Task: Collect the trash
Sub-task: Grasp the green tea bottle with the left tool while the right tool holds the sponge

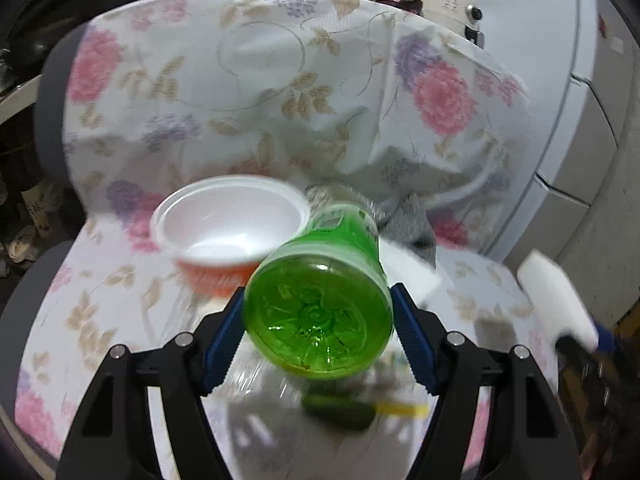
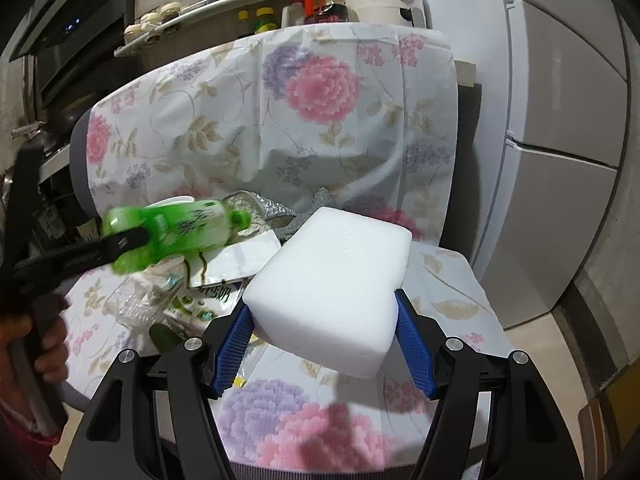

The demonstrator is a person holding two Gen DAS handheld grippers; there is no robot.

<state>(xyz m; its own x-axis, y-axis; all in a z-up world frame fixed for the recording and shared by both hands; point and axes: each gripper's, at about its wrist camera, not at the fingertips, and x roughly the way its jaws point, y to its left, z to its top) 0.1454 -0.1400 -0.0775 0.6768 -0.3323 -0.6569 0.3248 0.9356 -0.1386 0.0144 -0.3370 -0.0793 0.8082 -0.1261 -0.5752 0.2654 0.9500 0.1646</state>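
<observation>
Left gripper (image 1: pixel 318 326) clamps green bottle (image 1: pixel 320 304), long axis toward 12 o'clock; right gripper (image 2: pixel 324 336) clamps foam block (image 2: pixel 332 280).

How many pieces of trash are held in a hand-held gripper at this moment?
2: the green bottle in the left hand-held gripper, the white foam block in the right hand-held gripper. More trash lies on the chair.
</observation>
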